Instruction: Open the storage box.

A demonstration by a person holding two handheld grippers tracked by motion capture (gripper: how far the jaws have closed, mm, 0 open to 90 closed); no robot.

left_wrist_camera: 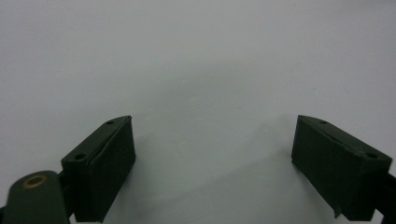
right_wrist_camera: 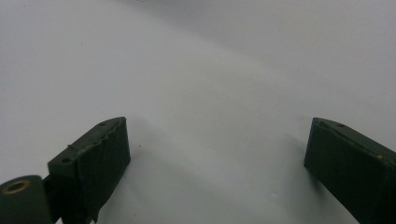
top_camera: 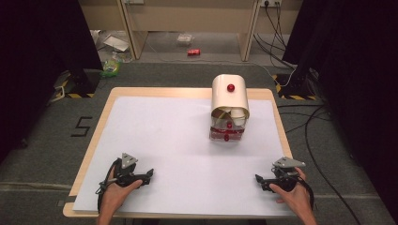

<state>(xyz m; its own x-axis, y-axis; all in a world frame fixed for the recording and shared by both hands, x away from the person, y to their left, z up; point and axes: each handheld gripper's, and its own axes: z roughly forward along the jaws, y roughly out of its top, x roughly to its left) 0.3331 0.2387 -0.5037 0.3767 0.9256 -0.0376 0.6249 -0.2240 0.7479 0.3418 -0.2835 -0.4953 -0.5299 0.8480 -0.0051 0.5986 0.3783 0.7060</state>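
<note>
A cream roll-top container (top_camera: 230,96) with a red knob (top_camera: 230,87) stands at the back right of the white sheet (top_camera: 178,140). White cups (top_camera: 231,114) show under its lid, above a clear drawer (top_camera: 227,132) with red knobs. My left gripper (top_camera: 150,174) rests near the front left, its jaws pointing right. The right gripper (top_camera: 258,180) rests near the front right and points left. Both are far from the container. The left gripper (left_wrist_camera: 215,140) and the right gripper (right_wrist_camera: 217,144) stand open over bare sheet, nothing between the jaws.
The sheet covers a wooden table (top_camera: 105,110). On the floor behind lie a red can (top_camera: 194,52), litter and cables (top_camera: 309,131). Dark stands (top_camera: 77,79) flank the table's far corners. A taped "5" (top_camera: 80,126) marks the floor at left.
</note>
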